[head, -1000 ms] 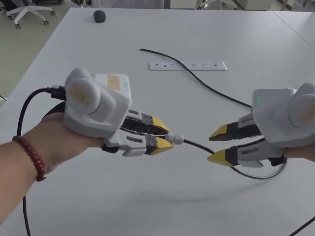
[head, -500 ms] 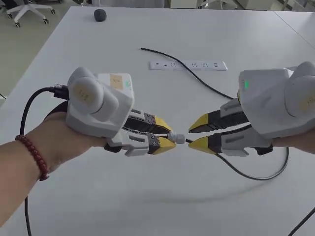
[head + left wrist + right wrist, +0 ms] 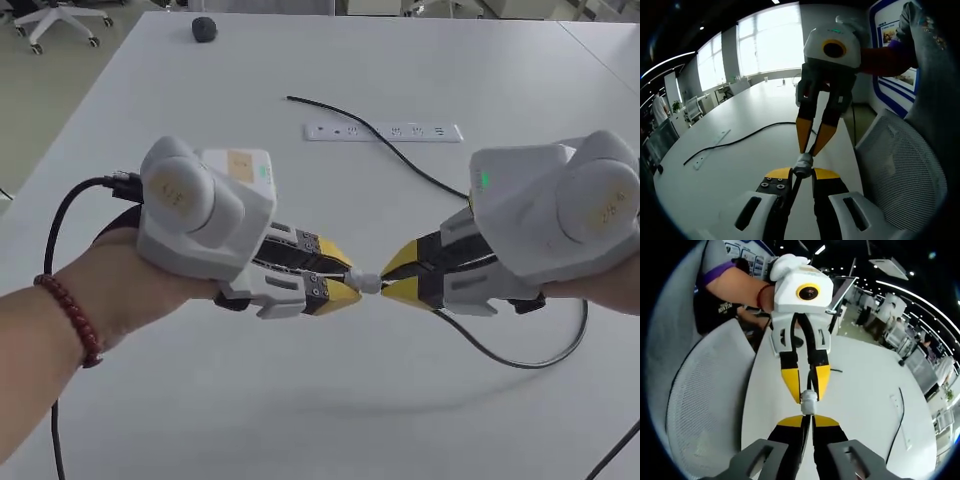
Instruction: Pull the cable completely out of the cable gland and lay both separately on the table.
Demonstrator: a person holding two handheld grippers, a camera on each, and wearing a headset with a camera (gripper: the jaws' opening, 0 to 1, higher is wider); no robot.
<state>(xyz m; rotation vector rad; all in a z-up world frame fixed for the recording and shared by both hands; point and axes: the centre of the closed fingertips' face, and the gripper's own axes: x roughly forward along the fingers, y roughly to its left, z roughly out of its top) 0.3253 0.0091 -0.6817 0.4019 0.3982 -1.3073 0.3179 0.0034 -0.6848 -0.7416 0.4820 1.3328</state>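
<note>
A small white cable gland hangs above the white table, between the tips of the two grippers. My left gripper comes in from the left and is shut on the gland. My right gripper faces it from the right, its yellow tips almost touching the gland, and it is shut on the black cable just behind the gland. From there the cable loops down onto the table and trails off to the far side.
A white power strip lies across the far middle of the table, with the cable running over it. A small dark object sits near the far edge. An office chair stands beyond the far left corner.
My right gripper has moved left up to the gland and has gone from open to shut on the cable. The left gripper has kept its hold on the gland.
</note>
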